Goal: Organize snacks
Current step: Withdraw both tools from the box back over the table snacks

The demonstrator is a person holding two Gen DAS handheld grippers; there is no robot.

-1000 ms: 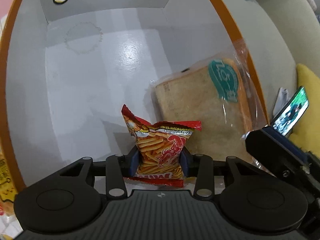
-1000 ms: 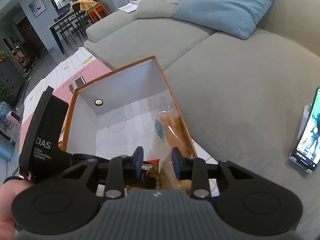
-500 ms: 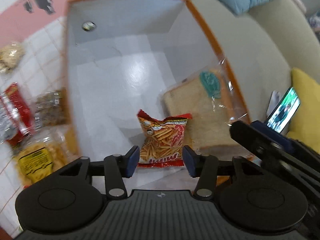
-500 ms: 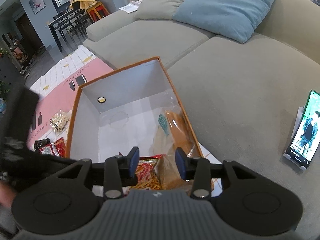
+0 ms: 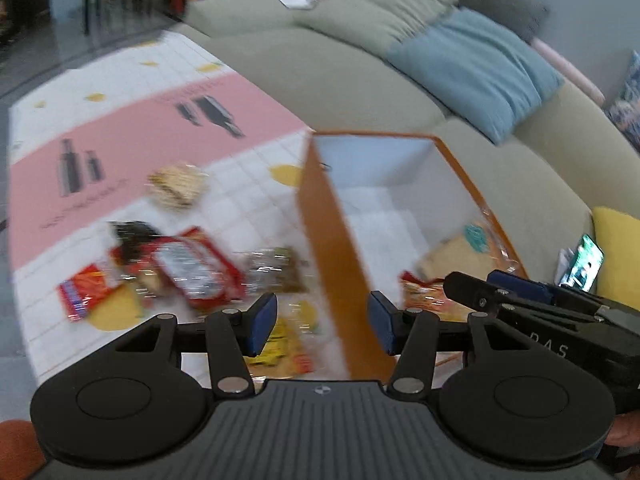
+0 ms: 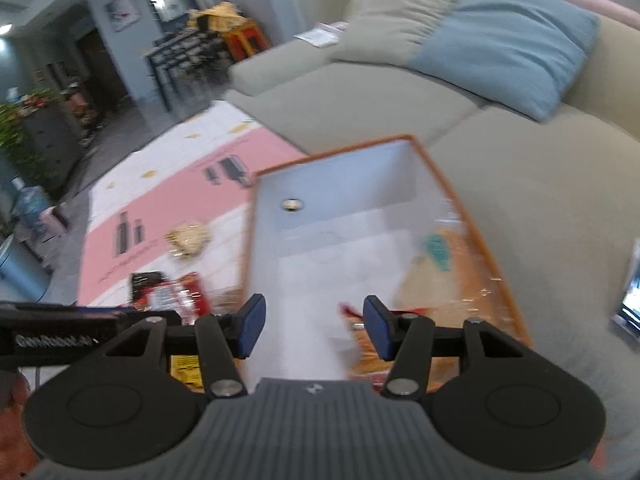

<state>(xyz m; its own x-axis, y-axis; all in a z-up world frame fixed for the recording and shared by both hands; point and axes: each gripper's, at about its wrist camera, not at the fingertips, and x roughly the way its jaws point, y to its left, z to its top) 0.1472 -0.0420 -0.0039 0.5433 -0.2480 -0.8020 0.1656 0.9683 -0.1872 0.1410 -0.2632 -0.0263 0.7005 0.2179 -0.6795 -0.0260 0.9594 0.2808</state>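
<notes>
Left tool (image 5: 322, 324) empty above box (image 5: 332, 248) wall; right tool (image 6: 312, 328) opening, empty.

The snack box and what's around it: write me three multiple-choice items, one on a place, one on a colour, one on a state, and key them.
1. Where is the bagged bread?
A. Inside the box, at its sofa-side wall
B. On the pink mat
C. On the sofa cushion

2. What colour is the box on the outside?
A. Blue
B. Orange
C. Green

3. What is the left claw holding?
A. A red chip bag
B. The bread
C. Nothing

Answers:
1. A: the bread leans against the box's inner wall on the sofa side.
2. B: the outer wall and rim are orange, the inside white.
3. C: its pads stand apart, with nothing between them. The red chip bag sits inside the box, and other snacks lie on the mat.
</notes>
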